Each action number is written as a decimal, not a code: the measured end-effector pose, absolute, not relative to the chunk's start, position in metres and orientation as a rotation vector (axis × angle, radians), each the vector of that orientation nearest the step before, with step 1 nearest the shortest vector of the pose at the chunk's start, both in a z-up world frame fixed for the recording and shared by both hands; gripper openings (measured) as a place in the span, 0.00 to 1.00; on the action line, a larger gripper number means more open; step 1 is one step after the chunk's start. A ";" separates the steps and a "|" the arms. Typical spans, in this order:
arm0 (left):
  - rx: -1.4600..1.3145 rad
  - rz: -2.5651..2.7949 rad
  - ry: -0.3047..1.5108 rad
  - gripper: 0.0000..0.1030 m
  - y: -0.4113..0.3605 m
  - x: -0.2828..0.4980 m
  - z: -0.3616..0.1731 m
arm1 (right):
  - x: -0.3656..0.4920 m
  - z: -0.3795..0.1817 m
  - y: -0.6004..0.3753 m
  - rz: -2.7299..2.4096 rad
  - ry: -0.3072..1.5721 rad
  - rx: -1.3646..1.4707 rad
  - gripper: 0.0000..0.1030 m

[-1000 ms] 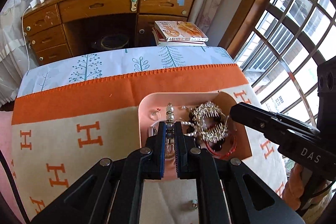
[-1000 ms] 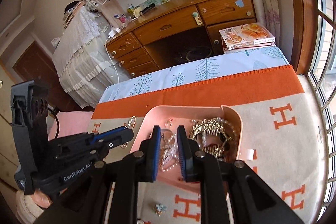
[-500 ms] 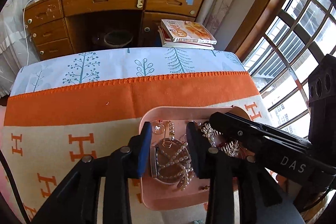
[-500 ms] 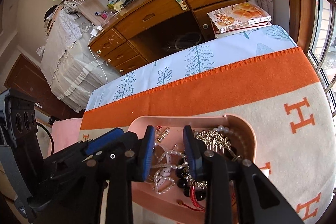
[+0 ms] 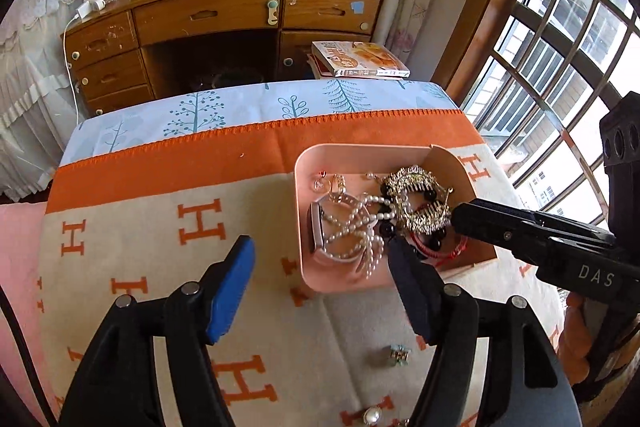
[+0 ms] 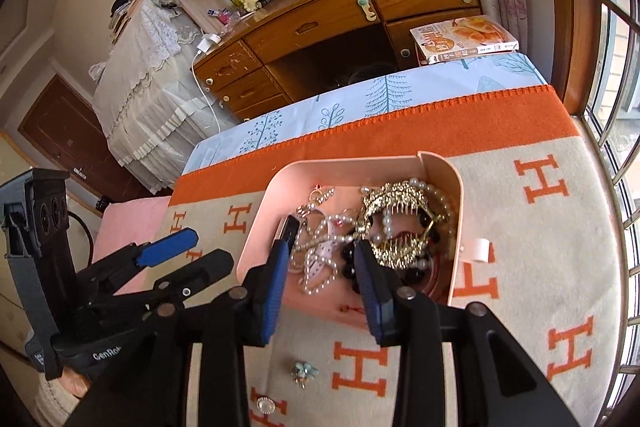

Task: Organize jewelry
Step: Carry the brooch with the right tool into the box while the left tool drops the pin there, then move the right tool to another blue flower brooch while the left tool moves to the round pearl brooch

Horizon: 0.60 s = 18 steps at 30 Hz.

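1. Right wrist view: my right gripper point(image 6: 320, 283) hangs over the pink tray's point(image 6: 260, 227) near edge, jaws opening, nothing pinched.
2. Loose brooch point(image 6: 304, 373) lies on the surface just below-left, nearer my right gripper.
3. Left gripper point(image 5: 320, 281) jaws opening, empty, left of the tray.

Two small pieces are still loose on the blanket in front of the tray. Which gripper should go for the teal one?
Probably left. The teal piece lies on the blanket beside the left gripper, whose opening jaws hold nothing. The right gripper, also opening, reaches over the pink tray, past it.
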State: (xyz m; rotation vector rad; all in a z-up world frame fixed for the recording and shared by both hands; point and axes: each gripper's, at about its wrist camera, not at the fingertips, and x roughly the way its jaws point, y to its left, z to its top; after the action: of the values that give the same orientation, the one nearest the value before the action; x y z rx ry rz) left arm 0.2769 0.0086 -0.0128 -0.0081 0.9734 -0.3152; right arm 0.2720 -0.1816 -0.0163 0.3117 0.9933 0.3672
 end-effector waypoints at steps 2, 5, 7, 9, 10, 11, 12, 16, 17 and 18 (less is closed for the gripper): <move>0.011 -0.318 0.960 0.66 0.012 0.259 -0.009 | 0.254 -0.012 -0.180 0.371 0.976 0.266 0.34; 0.029 -0.321 0.944 0.67 0.020 0.230 -0.008 | 0.226 -0.008 -0.179 0.378 0.947 0.212 0.34; 0.037 -0.315 0.932 0.67 0.024 0.210 -0.009 | 0.207 -0.006 -0.177 0.384 0.930 0.184 0.34; 0.041 -0.311 0.917 0.67 0.028 0.191 -0.011 | 0.191 -0.007 -0.175 0.395 0.916 0.158 0.34; 0.045 -0.305 0.907 0.67 0.029 0.182 -0.012 | 0.183 -0.008 -0.173 0.400 0.912 0.143 0.34; 0.051 -0.299 0.896 0.67 0.029 0.174 -0.014 | 0.176 -0.009 -0.171 0.408 0.909 0.128 0.34; 0.061 -0.296 0.886 0.67 0.029 0.167 -0.016 | 0.169 -0.011 -0.169 0.414 0.908 0.114 0.34; 0.109 -0.303 0.880 0.67 0.026 0.139 -0.032 | 0.140 -0.021 -0.158 0.454 0.888 0.029 0.34; 0.115 -0.306 0.880 0.67 0.026 0.133 -0.036 | 0.132 -0.024 -0.152 0.465 0.884 -0.006 0.34; 0.114 -0.309 0.883 0.67 0.027 0.127 -0.041 | 0.124 -0.028 -0.146 0.479 0.880 -0.046 0.34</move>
State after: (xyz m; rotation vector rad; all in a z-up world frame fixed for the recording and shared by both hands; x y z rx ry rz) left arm 0.1267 0.0268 -0.0407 0.1142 0.8830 -0.3087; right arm 0.1242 -0.1464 -0.0284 -0.0456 0.8800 0.4793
